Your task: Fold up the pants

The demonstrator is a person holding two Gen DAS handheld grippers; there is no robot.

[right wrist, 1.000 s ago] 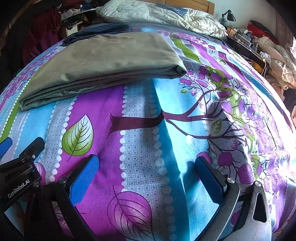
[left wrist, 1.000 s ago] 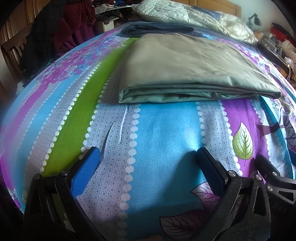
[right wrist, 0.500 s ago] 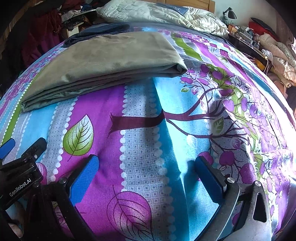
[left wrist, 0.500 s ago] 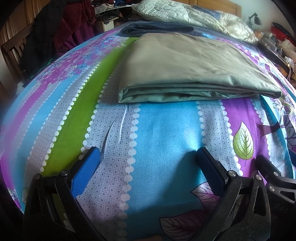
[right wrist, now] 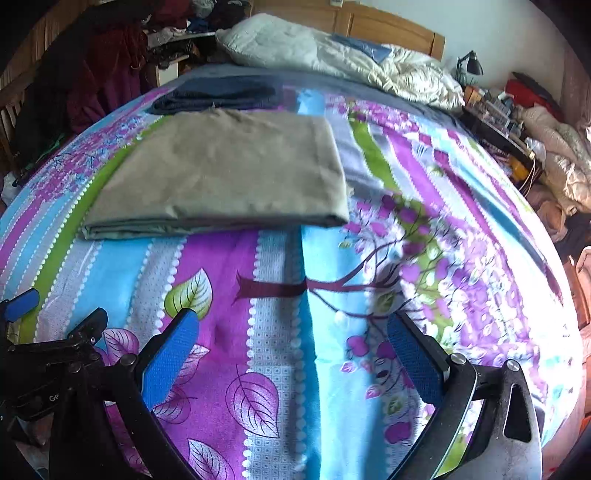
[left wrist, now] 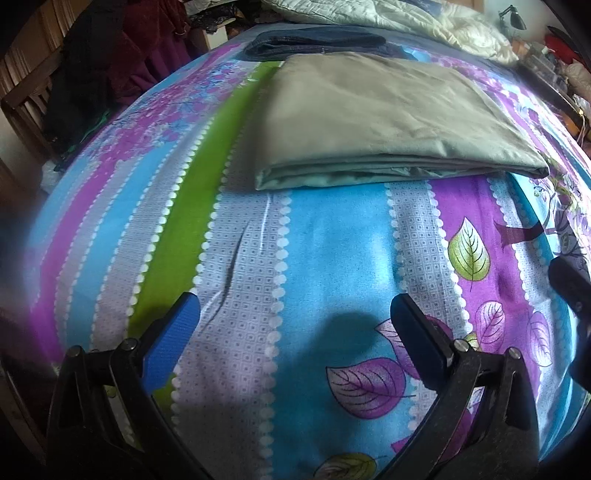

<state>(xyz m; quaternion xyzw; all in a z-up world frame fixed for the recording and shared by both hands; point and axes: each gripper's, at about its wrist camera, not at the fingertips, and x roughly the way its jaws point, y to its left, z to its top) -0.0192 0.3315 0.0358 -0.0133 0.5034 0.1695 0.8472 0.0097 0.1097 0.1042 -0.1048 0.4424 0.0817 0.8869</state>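
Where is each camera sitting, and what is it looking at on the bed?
Left wrist: rides the left hand-held gripper, low over the bedspread, facing the folded olive pants; its open blue-padded fingers show.
Right wrist: rides the right hand-held gripper, facing the same pants and headboard; its open fingers and the left gripper's tips show.
Shared: pants, dark folded garment, white quilt.

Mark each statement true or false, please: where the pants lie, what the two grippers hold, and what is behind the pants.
1. The olive pants lie folded on the bedsheet. True.
2. The left gripper grips the pants. False: it is open, apart from them.
3. The right gripper is open and empty. True.
4. A red towel lies behind the pants. False: a dark blue folded garment lies there.
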